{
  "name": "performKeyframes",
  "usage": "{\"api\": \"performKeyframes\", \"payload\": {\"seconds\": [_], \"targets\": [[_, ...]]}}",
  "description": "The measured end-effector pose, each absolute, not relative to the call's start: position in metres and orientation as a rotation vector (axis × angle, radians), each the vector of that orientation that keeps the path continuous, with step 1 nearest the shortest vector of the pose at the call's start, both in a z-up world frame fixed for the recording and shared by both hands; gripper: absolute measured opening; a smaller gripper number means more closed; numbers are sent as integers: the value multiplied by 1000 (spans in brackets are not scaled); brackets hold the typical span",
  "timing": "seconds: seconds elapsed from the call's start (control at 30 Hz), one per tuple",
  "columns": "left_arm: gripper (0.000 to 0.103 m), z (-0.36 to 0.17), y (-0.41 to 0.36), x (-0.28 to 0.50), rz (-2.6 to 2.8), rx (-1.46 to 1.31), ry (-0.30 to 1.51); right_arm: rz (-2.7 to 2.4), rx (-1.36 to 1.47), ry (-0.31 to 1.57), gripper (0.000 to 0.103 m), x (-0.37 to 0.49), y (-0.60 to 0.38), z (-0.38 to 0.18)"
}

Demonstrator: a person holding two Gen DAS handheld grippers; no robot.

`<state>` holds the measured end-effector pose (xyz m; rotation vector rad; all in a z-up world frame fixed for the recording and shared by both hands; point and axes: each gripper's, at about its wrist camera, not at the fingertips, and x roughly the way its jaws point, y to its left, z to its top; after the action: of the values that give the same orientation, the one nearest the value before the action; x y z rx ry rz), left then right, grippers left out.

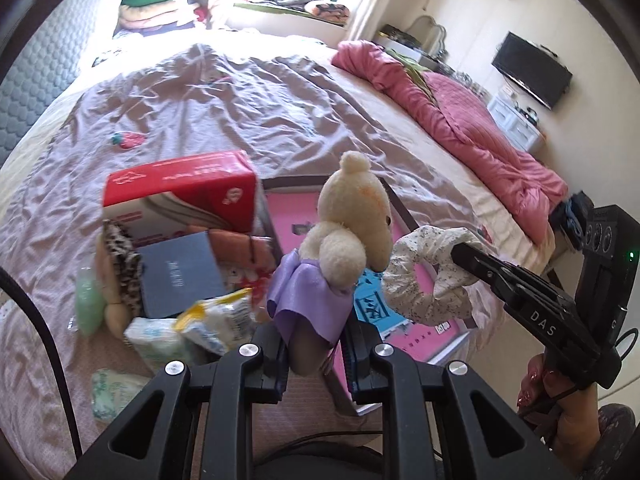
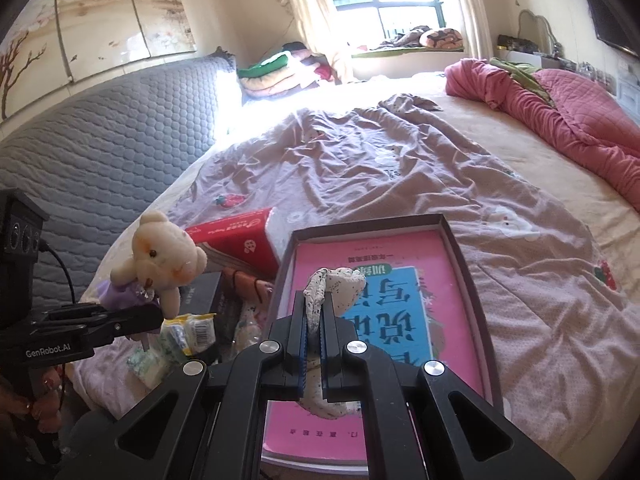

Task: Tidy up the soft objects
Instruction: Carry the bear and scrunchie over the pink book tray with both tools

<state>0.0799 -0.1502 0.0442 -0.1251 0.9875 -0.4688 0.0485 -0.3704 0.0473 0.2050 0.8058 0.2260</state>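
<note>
My left gripper [image 1: 314, 342] is shut on a cream plush bear in a purple dress [image 1: 352, 220], holding it upright above the clutter; the bear also shows in the right wrist view [image 2: 160, 256]. My right gripper [image 2: 316, 316] is shut on a white floral scrunchie [image 2: 338, 280], held above a dark-rimmed tray [image 2: 460, 248] that holds a pink and blue book [image 2: 384, 312]. In the left wrist view the scrunchie [image 1: 424, 276] hangs from the right gripper [image 1: 464, 254] to the right of the bear, over the tray [image 1: 400, 208].
Left of the tray lies a pile: a red tissue box [image 1: 180, 192], a dark box [image 1: 180, 276], leopard fabric [image 1: 120, 256], snack packets [image 1: 216, 320]. A wrinkled lilac sheet [image 1: 224, 104] covers the bed. A pink quilt [image 1: 472, 132] lies along the right edge.
</note>
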Motion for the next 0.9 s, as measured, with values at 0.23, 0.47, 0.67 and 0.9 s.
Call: {"api": "performKeyframes", "payload": {"seconds": [0.23,0.47,0.67,0.9], "targets": [[22,28,-197,78,-521,-40,1033,174,295,835,5,41,-406,26],[22,7,-228,79,-543,40,1075,116,359,894,5,36,-430,-3],[22,-10,-246,81,-542,96,1108,49,369,950,6,34,-446,-26],[22,-32,-264,81,-544,158,1160,-1,281,969,9,28,-448,-33]]}}
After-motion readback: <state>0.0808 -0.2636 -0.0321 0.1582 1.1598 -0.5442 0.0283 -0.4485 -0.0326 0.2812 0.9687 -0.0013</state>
